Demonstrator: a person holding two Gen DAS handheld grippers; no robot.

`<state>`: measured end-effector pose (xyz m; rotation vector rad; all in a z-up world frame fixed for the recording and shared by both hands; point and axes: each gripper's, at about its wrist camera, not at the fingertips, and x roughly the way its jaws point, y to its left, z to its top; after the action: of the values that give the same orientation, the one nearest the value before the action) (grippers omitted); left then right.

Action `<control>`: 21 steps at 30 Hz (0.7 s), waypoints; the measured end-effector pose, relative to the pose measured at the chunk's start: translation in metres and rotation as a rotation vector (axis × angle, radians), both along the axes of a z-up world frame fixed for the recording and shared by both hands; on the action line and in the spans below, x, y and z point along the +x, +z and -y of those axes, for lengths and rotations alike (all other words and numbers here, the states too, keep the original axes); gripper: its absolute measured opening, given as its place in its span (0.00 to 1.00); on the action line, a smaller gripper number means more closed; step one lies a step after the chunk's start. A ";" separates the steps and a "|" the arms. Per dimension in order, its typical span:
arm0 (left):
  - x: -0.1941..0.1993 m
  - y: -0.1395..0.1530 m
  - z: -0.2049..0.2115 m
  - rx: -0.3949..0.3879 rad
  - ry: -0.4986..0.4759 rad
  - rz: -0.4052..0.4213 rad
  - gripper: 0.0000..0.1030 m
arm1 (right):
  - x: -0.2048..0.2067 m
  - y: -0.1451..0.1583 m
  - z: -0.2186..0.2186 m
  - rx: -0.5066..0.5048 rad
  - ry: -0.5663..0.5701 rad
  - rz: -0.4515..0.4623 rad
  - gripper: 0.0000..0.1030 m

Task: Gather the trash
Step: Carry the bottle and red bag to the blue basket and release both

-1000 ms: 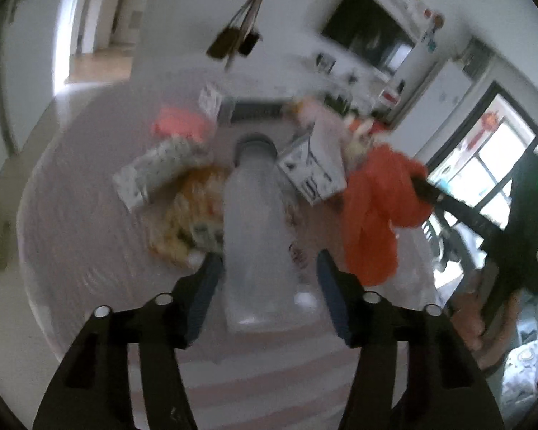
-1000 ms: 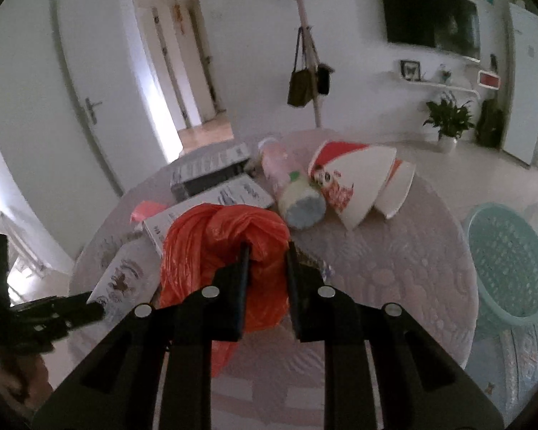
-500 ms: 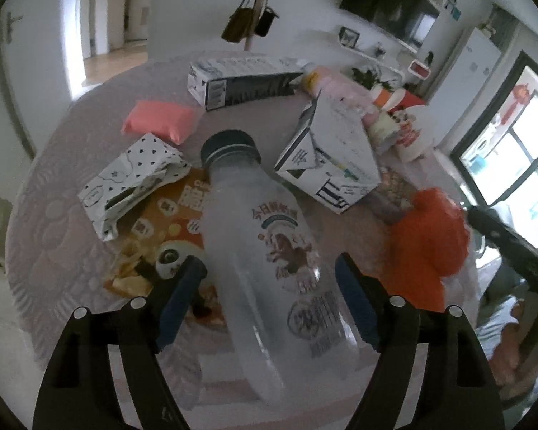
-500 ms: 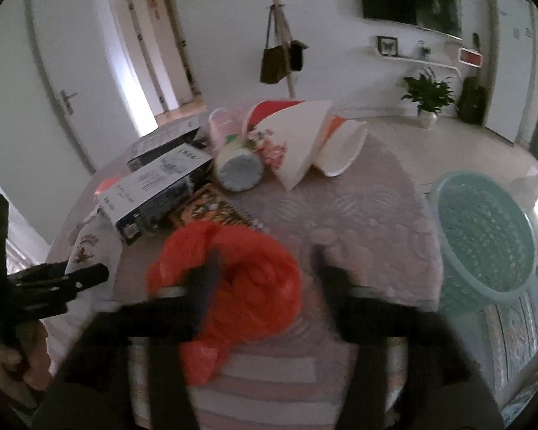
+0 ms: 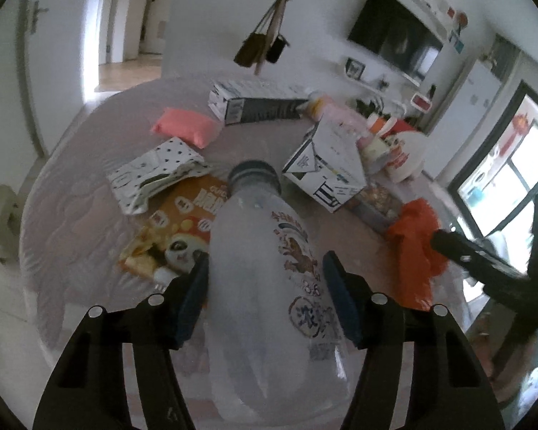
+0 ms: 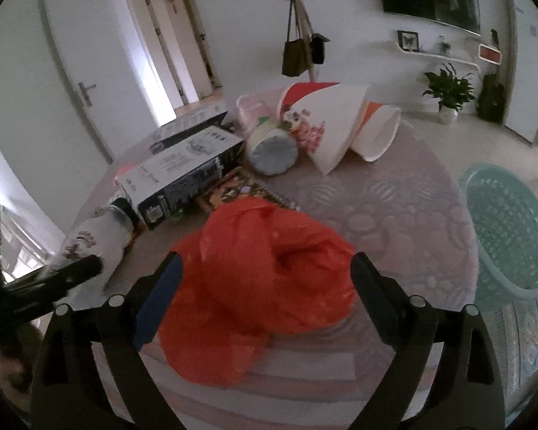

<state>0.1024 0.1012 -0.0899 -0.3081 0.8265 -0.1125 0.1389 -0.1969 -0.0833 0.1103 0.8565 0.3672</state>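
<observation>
A frosted plastic bottle (image 5: 254, 236) with a dark cap lies between the fingers of my left gripper (image 5: 265, 259). The jaws are closing and both blue pads touch its sides. It also shows in the right wrist view as the bottle (image 6: 93, 240) at the left. A crumpled red plastic bag (image 6: 265, 272) rests on the table's front edge between the fingers of my right gripper (image 6: 265, 261). Those jaws are opening and stand wide, with the pads clear of the bag. In the left wrist view, the red bag (image 5: 414, 247) sits at the right.
On the round pink table (image 6: 394, 208) lie a black-and-white box (image 6: 183, 175), paper bowls (image 6: 333, 132), a tipped cup (image 6: 272, 150), an orange snack bag (image 5: 183, 222), a spotted pouch (image 5: 154, 175) and a pink packet (image 5: 184, 127). A teal basket (image 6: 509, 229) stands beside the table at the right.
My right gripper let go of the red bag, which now rests on the table between open fingers. My left gripper loosened around the bottle, then closed on it again.
</observation>
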 end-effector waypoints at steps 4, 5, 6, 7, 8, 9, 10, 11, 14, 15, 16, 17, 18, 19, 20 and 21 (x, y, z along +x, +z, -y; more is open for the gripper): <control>-0.014 0.014 -0.005 -0.011 0.025 0.041 0.52 | 0.007 -0.013 -0.007 -0.051 -0.020 -0.022 0.68; -0.017 0.017 -0.005 -0.018 0.022 0.050 0.52 | 0.008 -0.015 -0.006 -0.048 -0.022 -0.033 0.57; -0.018 0.021 -0.005 -0.019 0.019 0.060 0.52 | 0.008 -0.015 -0.004 -0.044 -0.023 -0.032 0.53; -0.020 0.024 -0.004 -0.020 0.015 0.071 0.52 | 0.007 -0.014 -0.001 -0.030 -0.019 -0.030 0.43; -0.022 0.027 -0.003 -0.020 0.010 0.083 0.52 | 0.004 -0.010 0.003 -0.014 -0.009 -0.022 0.29; -0.023 0.029 -0.002 -0.019 0.008 0.091 0.52 | 0.001 -0.006 0.005 -0.010 -0.005 -0.010 0.28; -0.024 0.032 -0.001 -0.021 0.009 0.100 0.52 | -0.003 -0.002 0.008 -0.023 -0.009 0.007 0.27; -0.026 0.035 -0.001 -0.032 0.007 0.114 0.52 | -0.005 0.001 0.008 -0.037 -0.011 0.020 0.27; -0.033 0.048 0.003 -0.063 -0.006 0.166 0.52 | -0.014 0.012 0.011 -0.058 -0.015 0.067 0.26; -0.037 0.055 0.005 -0.066 -0.007 0.193 0.52 | -0.016 0.016 0.014 -0.057 -0.018 0.081 0.26; -0.038 0.060 0.007 -0.068 -0.010 0.210 0.52 | -0.018 0.020 0.017 -0.064 -0.027 0.098 0.26; -0.039 0.066 0.009 -0.073 -0.016 0.231 0.52 | -0.021 0.026 0.020 -0.089 -0.047 0.126 0.26; -0.038 0.070 0.012 -0.075 -0.024 0.244 0.52 | -0.022 0.029 0.022 -0.099 -0.055 0.141 0.26; -0.037 0.076 0.017 -0.076 -0.034 0.264 0.52 | -0.023 0.035 0.028 -0.093 -0.066 0.159 0.26; -0.035 0.081 0.022 -0.073 -0.044 0.277 0.52 | -0.022 0.038 0.036 -0.080 -0.073 0.167 0.26; -0.030 0.087 0.030 -0.067 -0.059 0.292 0.52 | -0.021 0.042 0.044 -0.069 -0.090 0.177 0.26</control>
<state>0.0726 0.0710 -0.0025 -0.3218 0.5435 -0.2355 0.1179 -0.2412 -0.0411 0.0516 0.6864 0.2589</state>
